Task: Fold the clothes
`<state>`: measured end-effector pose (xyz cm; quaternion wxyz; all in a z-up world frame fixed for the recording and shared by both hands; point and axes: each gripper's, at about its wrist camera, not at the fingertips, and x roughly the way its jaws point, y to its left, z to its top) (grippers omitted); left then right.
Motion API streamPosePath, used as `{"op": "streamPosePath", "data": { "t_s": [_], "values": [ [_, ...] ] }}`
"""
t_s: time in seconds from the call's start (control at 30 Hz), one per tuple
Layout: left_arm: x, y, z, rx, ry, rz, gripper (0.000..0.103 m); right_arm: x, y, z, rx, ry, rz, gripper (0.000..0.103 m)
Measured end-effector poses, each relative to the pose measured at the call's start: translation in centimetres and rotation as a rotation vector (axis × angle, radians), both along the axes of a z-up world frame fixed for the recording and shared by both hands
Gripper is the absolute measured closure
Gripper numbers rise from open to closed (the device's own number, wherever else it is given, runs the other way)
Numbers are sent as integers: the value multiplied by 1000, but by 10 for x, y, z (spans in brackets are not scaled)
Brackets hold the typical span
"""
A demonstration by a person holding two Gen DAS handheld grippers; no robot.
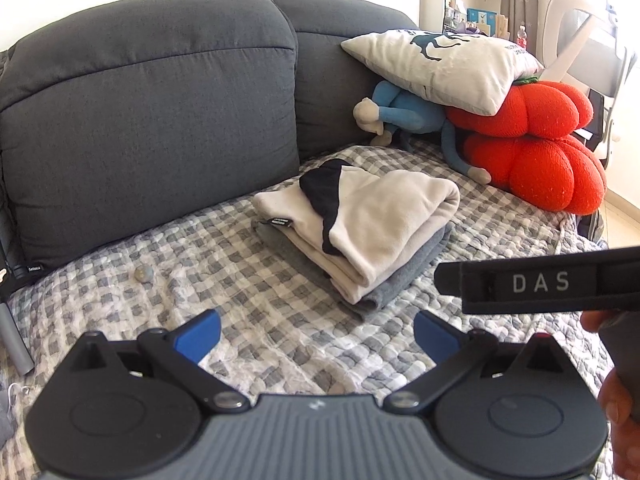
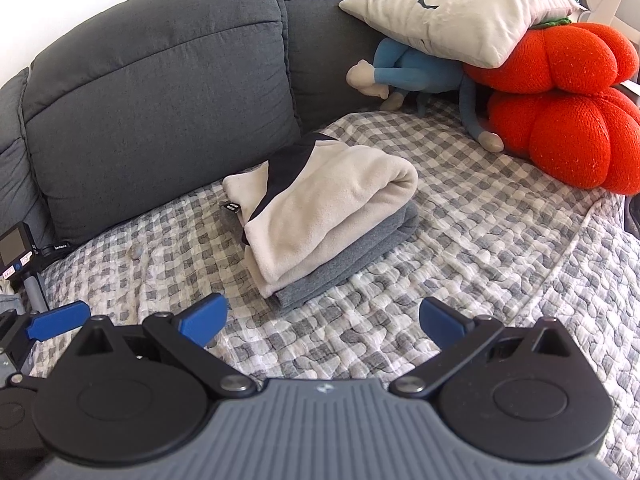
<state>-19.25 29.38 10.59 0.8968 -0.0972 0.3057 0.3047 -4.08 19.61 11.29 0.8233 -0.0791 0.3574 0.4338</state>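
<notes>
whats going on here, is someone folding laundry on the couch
Yes, though nothing is being handled right now. A person holds two grippers, the left gripper and right gripper, both open and empty above the checkered blanket. A folded cream garment lies stacked on a folded grey garment by the sofa's back cushion.

The folded clothes (image 2: pixel 328 216) lay stacked on the sofa's quilt (image 2: pixel 460 248); behind them to the right, a pillow (image 2: pixel 460 12) rested on stacked cushions (image 2: pixel 560 100).

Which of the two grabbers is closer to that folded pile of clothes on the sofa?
The right gripper, slightly, as best I can tell. It sits just short of the folded pile, open. The left gripper is open too, a bit further back and to the pile's left.
</notes>
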Motion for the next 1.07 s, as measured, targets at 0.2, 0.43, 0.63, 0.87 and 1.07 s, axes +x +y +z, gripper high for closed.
{"op": "streamPosePath", "data": {
  "t_s": [0.2,0.43,0.63,0.87,1.07],
  "values": [
    [1,-1,-1,1,5,-8,0,0,0,-1,-2,4,1,0],
    [2,-1,-1,5,12,-14,0,-1,0,1,11,13,6,0],
    [2,-2,-1,5,14,-15,0,-2,2,-2,1,14,8,0],
    [3,-2,-2,7,15,-17,0,-2,3,-3,-2,14,11,0],
    [3,-3,-1,8,16,-20,0,-2,3,-3,0,17,13,0]
  ]
}}
